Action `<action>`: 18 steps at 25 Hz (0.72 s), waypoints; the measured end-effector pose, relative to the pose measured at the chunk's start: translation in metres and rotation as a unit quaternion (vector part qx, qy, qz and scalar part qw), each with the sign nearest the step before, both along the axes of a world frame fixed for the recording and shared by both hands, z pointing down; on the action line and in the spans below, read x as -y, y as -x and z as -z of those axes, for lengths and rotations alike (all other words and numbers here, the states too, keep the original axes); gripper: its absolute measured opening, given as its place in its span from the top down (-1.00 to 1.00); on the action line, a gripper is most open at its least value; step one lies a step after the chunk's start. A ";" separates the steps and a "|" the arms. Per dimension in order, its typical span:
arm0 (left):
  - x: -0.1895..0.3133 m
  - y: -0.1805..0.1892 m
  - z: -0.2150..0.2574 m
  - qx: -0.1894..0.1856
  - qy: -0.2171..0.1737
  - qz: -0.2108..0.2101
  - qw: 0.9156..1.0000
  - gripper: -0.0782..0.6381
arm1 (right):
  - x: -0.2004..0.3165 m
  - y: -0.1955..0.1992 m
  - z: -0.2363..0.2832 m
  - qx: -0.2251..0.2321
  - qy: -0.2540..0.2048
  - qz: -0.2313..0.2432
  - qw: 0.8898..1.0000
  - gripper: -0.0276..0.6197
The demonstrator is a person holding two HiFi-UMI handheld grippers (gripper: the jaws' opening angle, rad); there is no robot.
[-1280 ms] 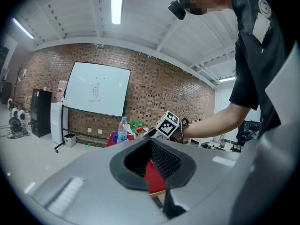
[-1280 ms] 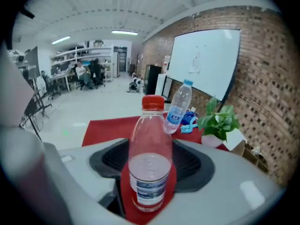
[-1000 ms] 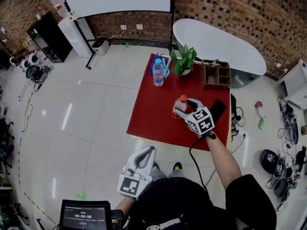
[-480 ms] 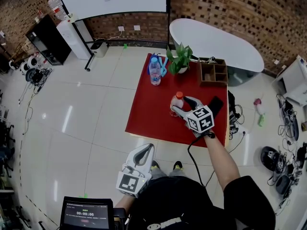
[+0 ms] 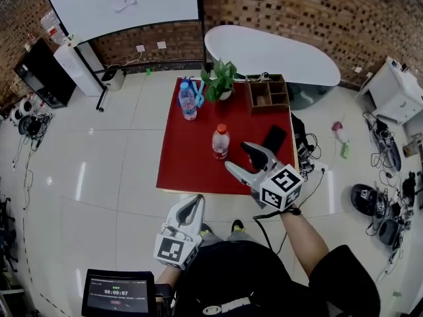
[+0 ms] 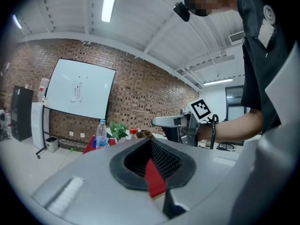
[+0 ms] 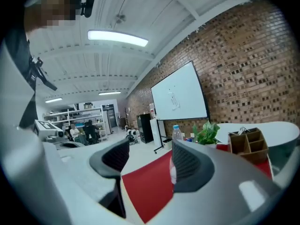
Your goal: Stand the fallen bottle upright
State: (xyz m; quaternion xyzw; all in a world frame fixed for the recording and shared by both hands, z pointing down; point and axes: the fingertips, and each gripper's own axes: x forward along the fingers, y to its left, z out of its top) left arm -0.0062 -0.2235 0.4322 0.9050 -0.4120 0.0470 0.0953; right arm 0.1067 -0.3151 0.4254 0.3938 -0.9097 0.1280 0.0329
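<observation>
A clear bottle with a red cap (image 5: pixel 220 142) stands upright near the middle of the red table (image 5: pixel 188 157). My right gripper (image 5: pixel 238 156) is open just in front of it, near the table's front edge, holding nothing and apart from the bottle. In the right gripper view the open gripper (image 7: pixel 147 168) frames the red table (image 7: pixel 145 191); its right jaw hides most of the bottle (image 7: pixel 173 172). My left gripper (image 5: pixel 195 201) hangs shut below the table's front edge, away from everything. In its own view the left gripper (image 6: pixel 152 172) is shut on nothing.
A blue-capped water bottle (image 5: pixel 188 101) stands at the table's far left by a potted plant (image 5: pixel 218 84). A wooden organizer (image 5: pixel 267 92) sits at the far right and a black phone (image 5: pixel 273 137) lies right of the bottle. A white tub (image 5: pixel 271 55) stands behind.
My right gripper has opened, let go of the red-capped bottle and drawn back toward the table's front edge. The bottle stays upright. The left gripper has hardly moved.
</observation>
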 end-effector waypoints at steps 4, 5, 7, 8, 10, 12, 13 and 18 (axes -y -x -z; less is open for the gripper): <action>0.004 -0.025 0.003 -0.004 -0.014 -0.029 0.999 0.78 | -0.038 -0.013 -0.010 0.009 0.008 -0.052 0.999 0.91; 0.003 -0.031 0.003 -0.008 -0.015 -0.036 0.999 0.78 | -0.046 -0.013 -0.019 0.003 0.014 -0.054 0.998 0.91; 0.000 -0.041 0.001 -0.011 -0.013 -0.048 0.999 0.78 | -0.060 -0.013 -0.032 -0.010 0.023 -0.049 0.998 0.91; -0.001 -0.045 0.001 -0.009 -0.011 -0.051 0.999 0.78 | -0.065 -0.014 -0.035 -0.014 0.023 -0.046 0.999 0.91; -0.002 -0.051 -0.001 -0.004 -0.005 -0.052 0.999 0.78 | -0.068 -0.018 -0.034 -0.016 0.021 -0.042 0.999 0.90; 0.000 -0.057 -0.007 0.000 0.000 -0.050 0.999 0.78 | -0.068 -0.024 -0.033 -0.014 0.018 -0.038 0.999 0.91; 0.001 -0.062 -0.010 0.003 0.001 -0.051 0.999 0.78 | -0.068 -0.028 -0.035 -0.013 0.019 -0.034 0.999 0.91; -0.016 -0.072 -0.024 0.038 0.020 -0.024 0.999 0.78 | -0.084 -0.021 -0.047 0.020 0.034 0.037 0.999 0.90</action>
